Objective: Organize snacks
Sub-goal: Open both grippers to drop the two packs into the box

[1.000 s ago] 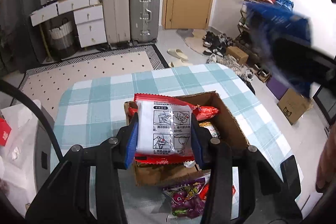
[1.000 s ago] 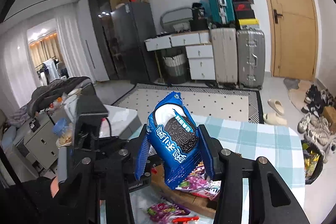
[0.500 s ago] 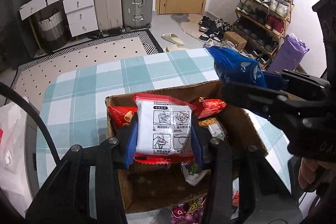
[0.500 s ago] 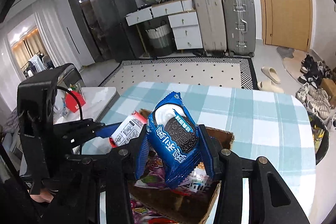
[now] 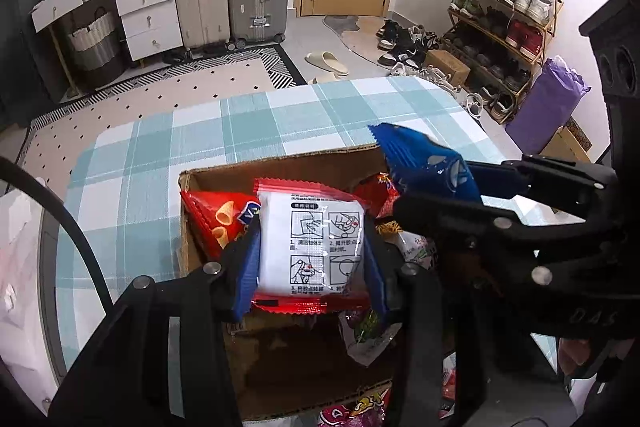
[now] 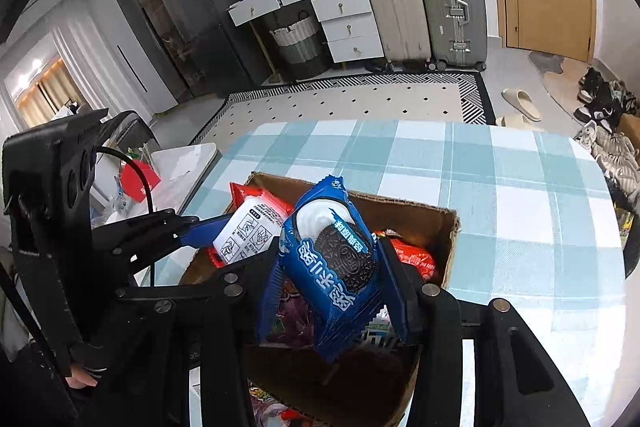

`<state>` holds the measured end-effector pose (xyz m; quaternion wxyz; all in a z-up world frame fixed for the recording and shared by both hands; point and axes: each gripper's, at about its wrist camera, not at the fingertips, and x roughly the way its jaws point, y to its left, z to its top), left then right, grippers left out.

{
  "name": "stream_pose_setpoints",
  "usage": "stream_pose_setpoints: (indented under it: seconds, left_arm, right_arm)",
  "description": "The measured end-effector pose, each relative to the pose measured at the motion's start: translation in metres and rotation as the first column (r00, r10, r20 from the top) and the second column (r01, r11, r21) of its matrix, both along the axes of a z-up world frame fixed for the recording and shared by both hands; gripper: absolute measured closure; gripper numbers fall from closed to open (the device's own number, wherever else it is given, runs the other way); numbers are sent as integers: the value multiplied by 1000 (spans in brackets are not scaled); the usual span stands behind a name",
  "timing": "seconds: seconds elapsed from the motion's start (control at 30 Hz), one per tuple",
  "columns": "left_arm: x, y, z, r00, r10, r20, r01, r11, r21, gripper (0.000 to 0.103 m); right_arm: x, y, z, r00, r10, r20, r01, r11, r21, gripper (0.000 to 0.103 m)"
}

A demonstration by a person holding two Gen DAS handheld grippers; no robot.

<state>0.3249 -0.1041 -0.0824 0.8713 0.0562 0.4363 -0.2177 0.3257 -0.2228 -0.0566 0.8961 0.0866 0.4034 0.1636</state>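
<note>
Lower both tools into the brown cardboard box [image 5: 280,163] at six o'clock, then open: your left tool [image 5: 310,259] pinches the white-and-red packet [image 5: 310,247], your right tool [image 6: 332,275] the blue cookie pack [image 6: 332,267].

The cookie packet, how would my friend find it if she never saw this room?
Find the checked blue-and-white table, then the open cardboard box on it. Above the box, the right gripper clamps a blue cookie packet. It alone is blue, showing a black sandwich cookie; the neighbours are red or white.
</note>
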Motion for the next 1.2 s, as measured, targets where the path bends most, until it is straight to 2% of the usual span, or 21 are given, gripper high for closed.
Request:
stream_pose_setpoints:
  seconds: [0.13, 0.2, 0.27, 0.33, 0.53, 0.73, 0.87, 1.03, 1.1, 1.2]
  left_arm:
    - [1, -1, -3, 1000, 9, -13, -9, 1000, 4, 55]
    - [1, -1, -1, 1000, 11, -2, -11, 1000, 13, 50]
    - [-2, -1, 3, 1000, 14, 14, -14, 1000, 20, 42]
    - [-5, 0, 7, 1000, 16, 23, -16, 1000, 20, 38]
    - [-27, 13, 25, 997, 23, 68, -23, 1000, 9, 34]
    - [-61, 26, 41, 990, 27, 140, -27, 1000, 4, 31]
    - [-86, 34, 50, 985, 45, 169, -46, 999, 3, 28]
    - [-123, 49, 62, 961, 145, 233, -149, 989, -2, 28]
    - [-139, 55, 67, 955, 158, 249, -155, 987, -35, 28]
    - [-165, 59, 72, 939, 182, 291, -176, 983, -46, 22]
  right_arm:
    - [-1, 0, -1, 1000, -3, 7, 3, 1000, -6, 58]
    - [-2, 0, -2, 1000, -3, 2, 3, 1000, 1, 48]
    - [-3, -2, -1, 1000, 0, -2, 0, 1000, 11, 45]
    - [-5, -4, 1, 1000, -1, -1, 1, 1000, 17, 43]
    - [-21, -12, 15, 999, -21, 37, 20, 1000, 22, 38]
    - [-45, -16, 27, 998, -18, 59, 15, 999, 51, 34]
    - [-65, -12, 32, 997, -12, 80, 10, 999, 36, 30]
    - [-95, -6, 37, 993, -1, 116, -1, 1000, 21, 30]
    - [-112, -8, 41, 986, -20, 164, 15, 999, 30, 27]
    - [-137, -7, 45, 974, -28, 224, 21, 999, 34, 24]
